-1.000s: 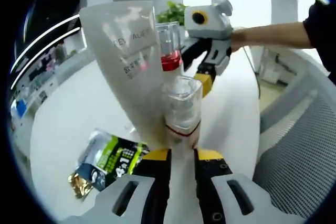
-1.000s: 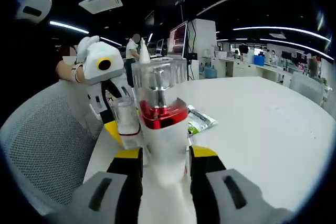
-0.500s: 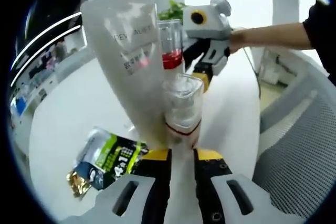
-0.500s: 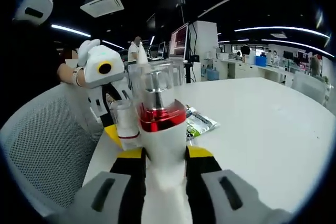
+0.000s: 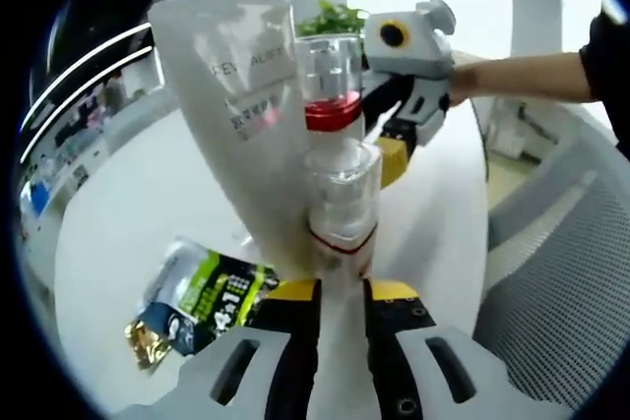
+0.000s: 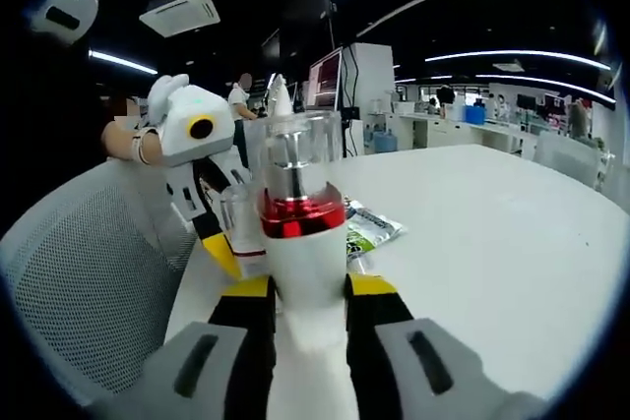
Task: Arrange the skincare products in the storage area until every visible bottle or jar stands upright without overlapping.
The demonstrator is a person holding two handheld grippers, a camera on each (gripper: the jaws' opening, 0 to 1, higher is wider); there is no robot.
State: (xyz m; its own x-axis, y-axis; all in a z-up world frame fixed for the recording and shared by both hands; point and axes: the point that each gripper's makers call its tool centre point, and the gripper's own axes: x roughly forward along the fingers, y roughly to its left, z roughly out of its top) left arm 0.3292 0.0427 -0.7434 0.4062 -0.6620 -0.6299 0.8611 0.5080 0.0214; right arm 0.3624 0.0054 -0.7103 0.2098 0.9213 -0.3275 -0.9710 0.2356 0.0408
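Observation:
A small bottle (image 5: 342,206) with a clear cap and a red band stands on the white table (image 5: 128,204), and my left gripper (image 5: 343,290) is shut on its base. Just behind it a white bottle with a red collar (image 5: 332,95) is upright, with my right gripper (image 5: 384,135) around it. In the right gripper view that white bottle (image 6: 303,253) sits between my right gripper's (image 6: 307,287) jaws, which are shut on it. The left gripper (image 6: 231,243) and small bottle (image 6: 239,228) stand close on its left. A tall grey tube (image 5: 231,95) is upright beside both bottles.
A green and black sachet (image 5: 202,300) lies flat on the table, to the left of my left gripper, and shows again as a green sachet (image 6: 369,225) behind the white bottle. A mesh chair (image 5: 551,272) stands at the table's edge. A person's arm (image 5: 512,71) reaches in.
In the left gripper view the right gripper and the red-collared bottle have shifted slightly to the right. The small bottle, the tube and the sachet stay where they were.

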